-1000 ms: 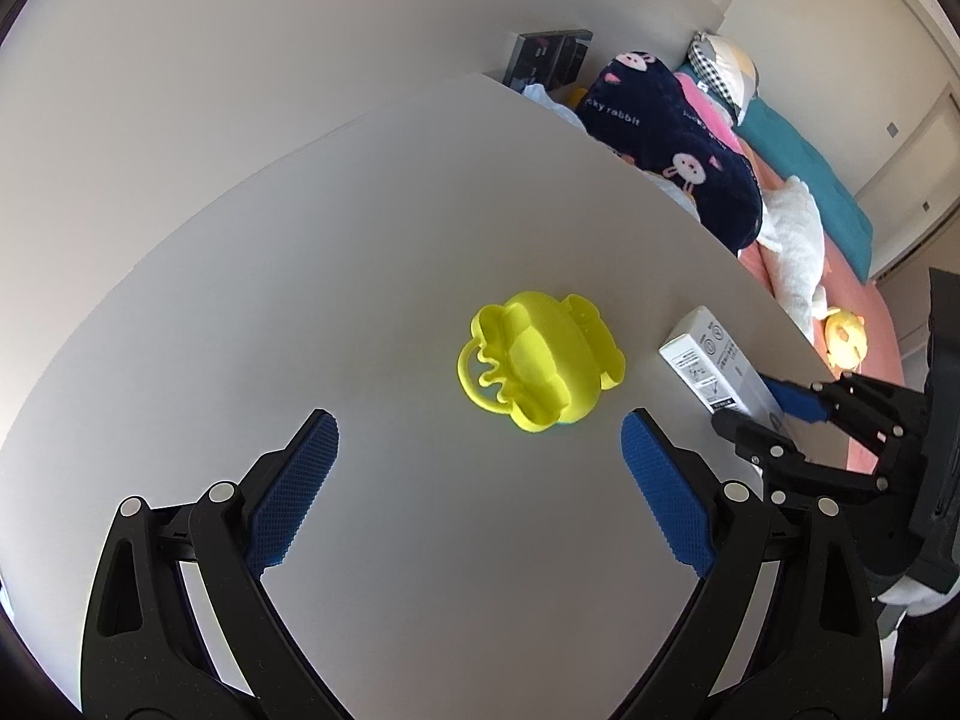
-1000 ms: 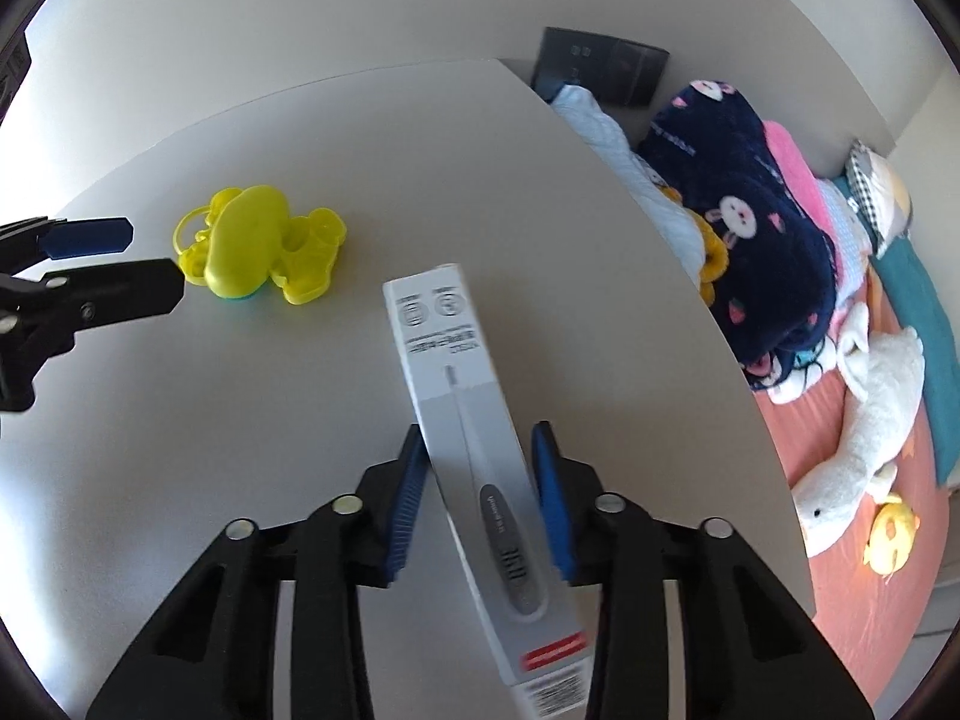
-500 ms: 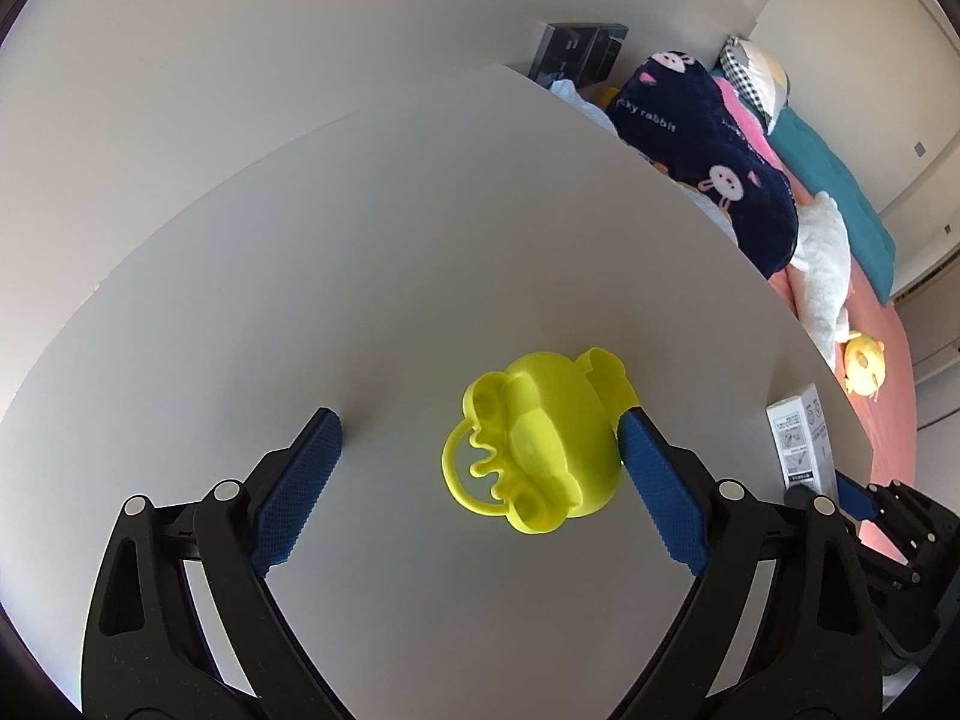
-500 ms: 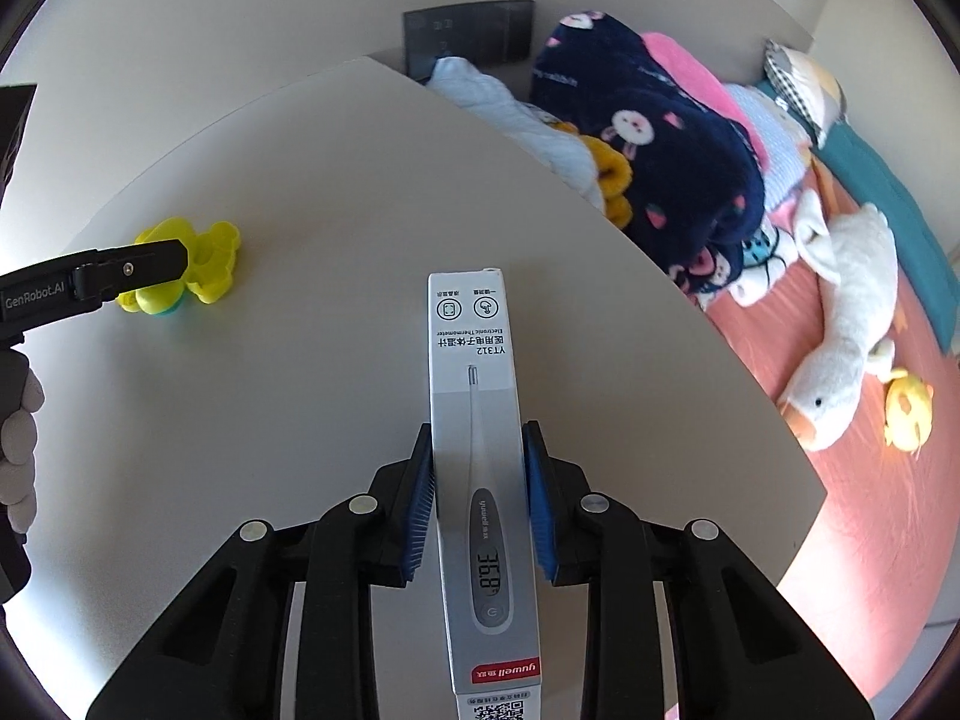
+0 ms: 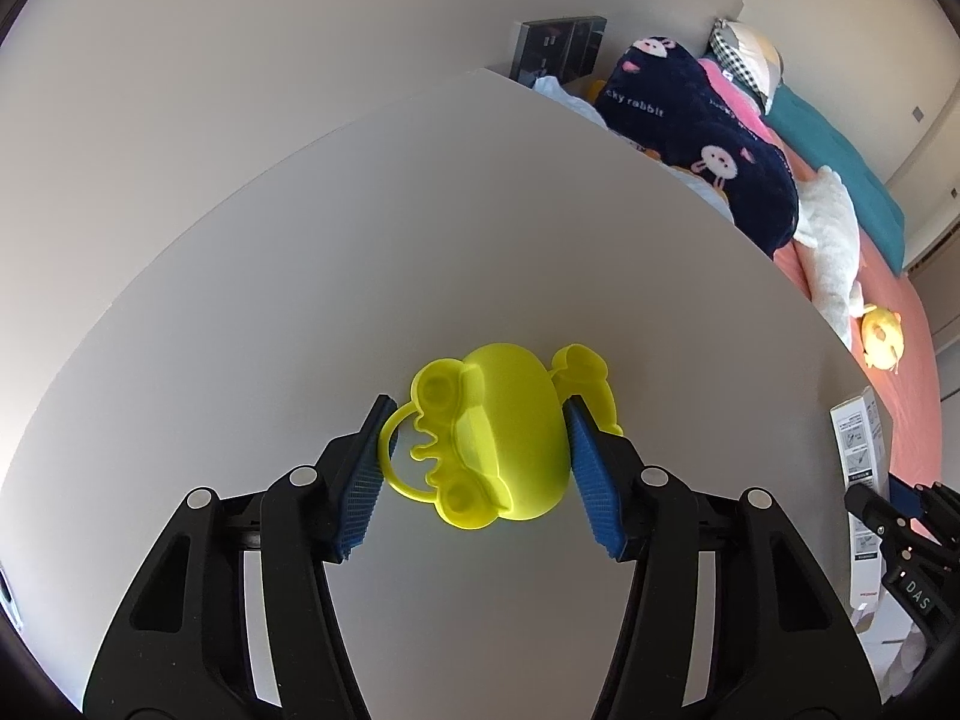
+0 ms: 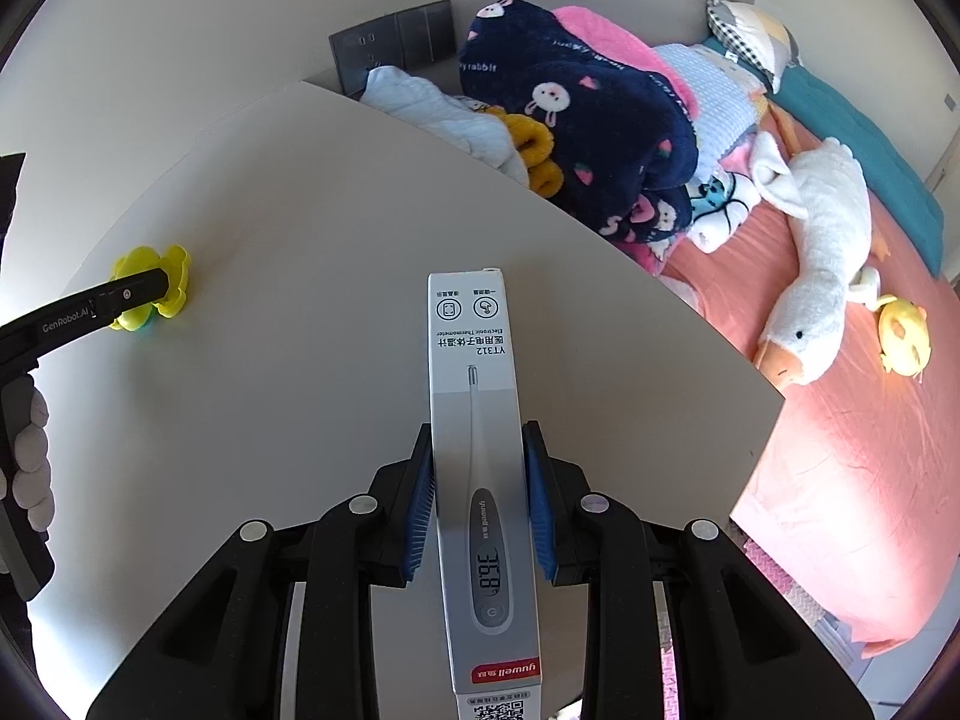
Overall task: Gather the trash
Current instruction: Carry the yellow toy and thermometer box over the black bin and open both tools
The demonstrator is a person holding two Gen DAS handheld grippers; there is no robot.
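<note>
A yellow plastic toy [image 5: 504,438] with a ring handle lies on the white table [image 5: 420,210]. My left gripper [image 5: 478,414] straddles it, jaws closing, with both blue pads against the toy's sides. In the right wrist view the same toy [image 6: 171,276] shows at the far left behind a left gripper finger [image 6: 90,312]. My right gripper [image 6: 477,438] is shut on a long grey-white thermometer box [image 6: 471,360], held above the table near its right edge. That box [image 5: 861,450] also appears at the right border of the left wrist view.
Beyond the table's right edge [image 6: 690,312] lies a bed with a pink sheet [image 6: 870,480], a navy rabbit-print blanket [image 6: 588,120], a white plush goose [image 6: 822,252] and a small yellow plush [image 6: 903,330]. A dark wall panel [image 6: 390,42] sits behind the far corner.
The left gripper has come forward over the yellow toy and its jaws have narrowed from wide apart to its sides. The right gripper carried the box rightward and rolled it straight.
</note>
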